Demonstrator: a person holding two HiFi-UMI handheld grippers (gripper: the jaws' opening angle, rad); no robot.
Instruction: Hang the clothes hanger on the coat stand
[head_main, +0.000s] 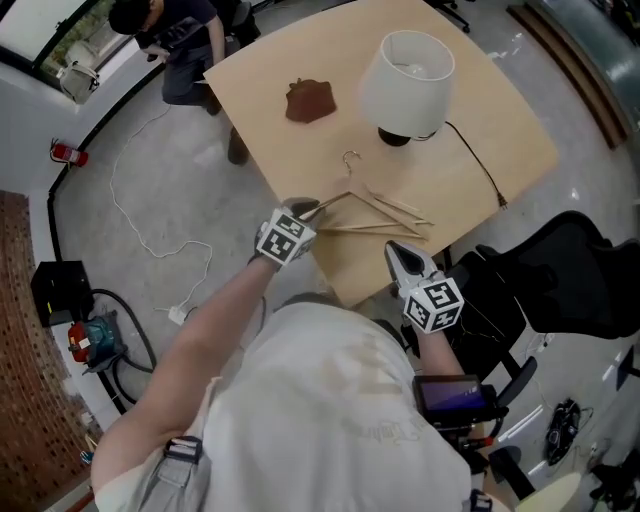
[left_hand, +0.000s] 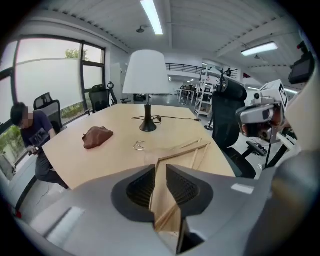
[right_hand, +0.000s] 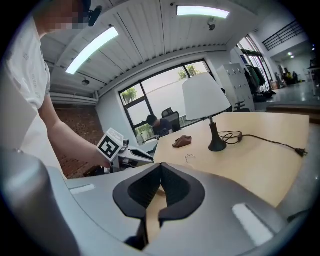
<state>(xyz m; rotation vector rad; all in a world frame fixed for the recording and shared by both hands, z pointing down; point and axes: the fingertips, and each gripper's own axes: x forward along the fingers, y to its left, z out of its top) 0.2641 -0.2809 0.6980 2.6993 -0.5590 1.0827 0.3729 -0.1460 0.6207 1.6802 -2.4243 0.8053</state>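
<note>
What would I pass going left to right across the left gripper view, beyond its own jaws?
Seated person → brown object → lamp → black office chair → right hand-held gripper. The hanger overlaps the lamp sideways, so it is left out.

The person wears a pale cream T-shirt (head_main: 340, 400) with short sleeves and a faint print on the back. A grey strap (head_main: 178, 450) with a dark clip lies near one shoulder. The left gripper (head_main: 312, 208) and the right gripper (head_main: 393, 248) are each of smooth grey plastic with rounded shoulders. Each one carries a white marker cube (head_main: 285, 238) with black square patterns on its faces. In the two gripper views the jaws have black pads (left_hand: 142, 187) with fine ribs, and a small pale rectangle sits on the grey shell.
</note>
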